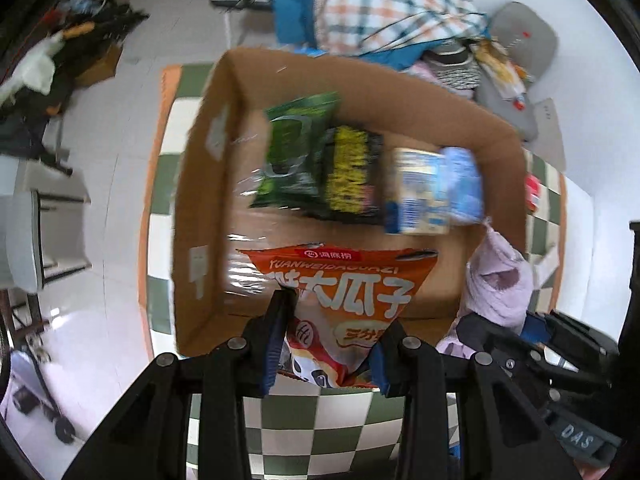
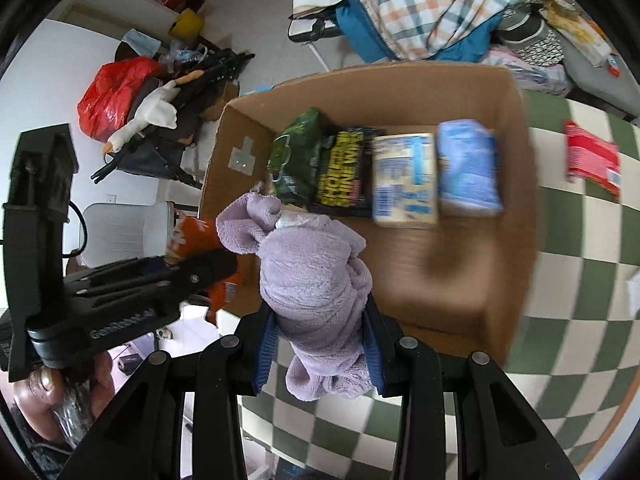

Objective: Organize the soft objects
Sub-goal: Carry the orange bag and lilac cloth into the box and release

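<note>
Right wrist: lilac towel [image 2: 316, 280] hangs before carton [image 2: 516, 184] holding packets [image 2: 340, 172].

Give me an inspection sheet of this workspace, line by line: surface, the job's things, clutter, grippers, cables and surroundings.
Surface: green and white checkered cloth under an open cardboard box.
Job's things: orange snack bag and purple towel, both over the box's near edge; green packet, black and yellow packet, white and blue pack and blue pack in a row inside the box.
Clutter: red packet on the cloth beside the box.
Grippers: left gripper shut on the snack bag; right gripper shut on the towel.
Cables: nothing seen.
Surroundings: plaid bedding, red plastic bag, toy goose.
</note>
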